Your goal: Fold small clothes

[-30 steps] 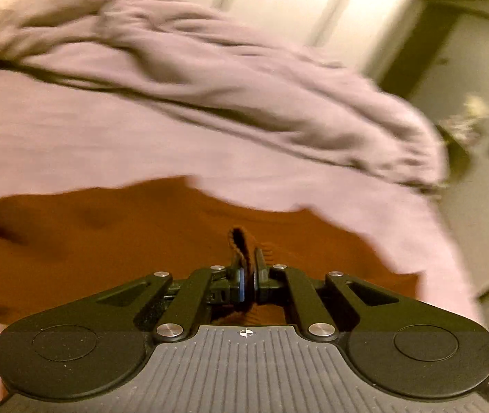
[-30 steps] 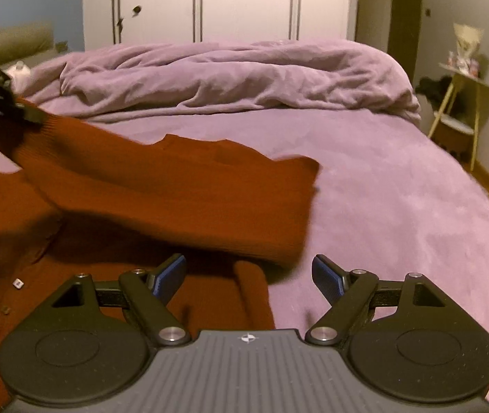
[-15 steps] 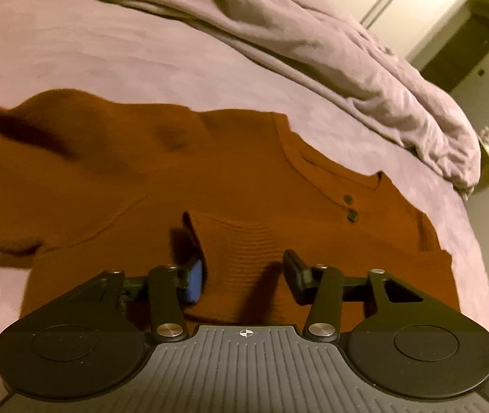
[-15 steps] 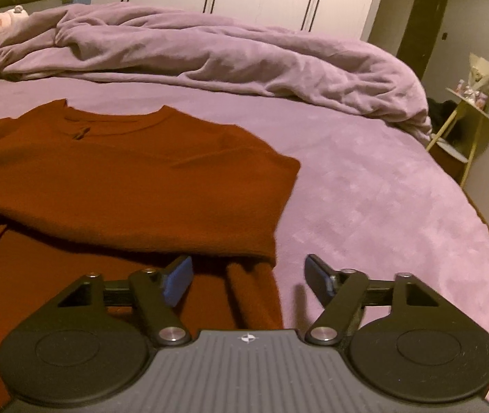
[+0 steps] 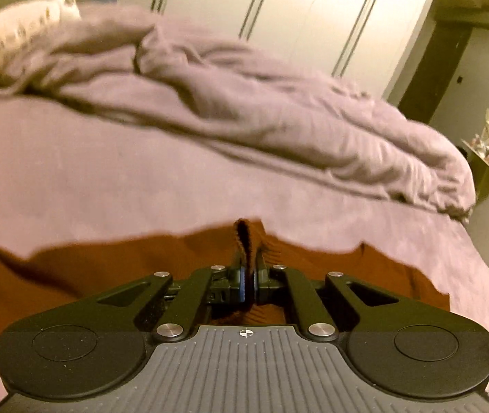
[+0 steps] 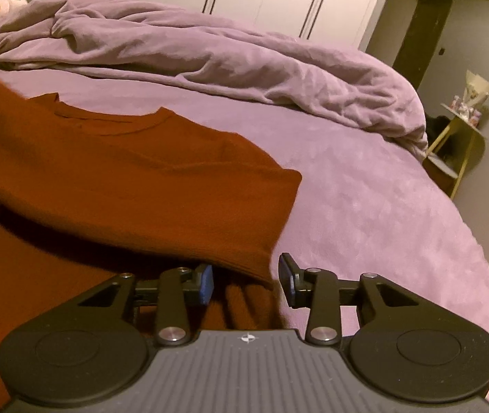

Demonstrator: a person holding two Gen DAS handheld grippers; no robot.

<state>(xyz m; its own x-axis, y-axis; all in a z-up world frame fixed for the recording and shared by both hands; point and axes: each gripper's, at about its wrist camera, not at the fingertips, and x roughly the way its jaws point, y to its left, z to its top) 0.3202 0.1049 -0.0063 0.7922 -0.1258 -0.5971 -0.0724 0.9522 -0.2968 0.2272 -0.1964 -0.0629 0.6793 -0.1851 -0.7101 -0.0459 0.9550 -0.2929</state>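
Bed carries soft, limp rust sweater; left gripper clenched on fold, likely cuff; right gripper closing around hem corner, not yet pinching.

sweater: left part cut by frame edge | pillow: print blurred (unreadable)

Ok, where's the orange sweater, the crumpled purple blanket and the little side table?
orange sweater [image 6: 134, 179], right wrist view, on the folded-over top layer.
crumpled purple blanket [image 6: 210, 58], right wrist view, on its bunched-up middle.
little side table [image 6: 465, 127], right wrist view, on its top edge.
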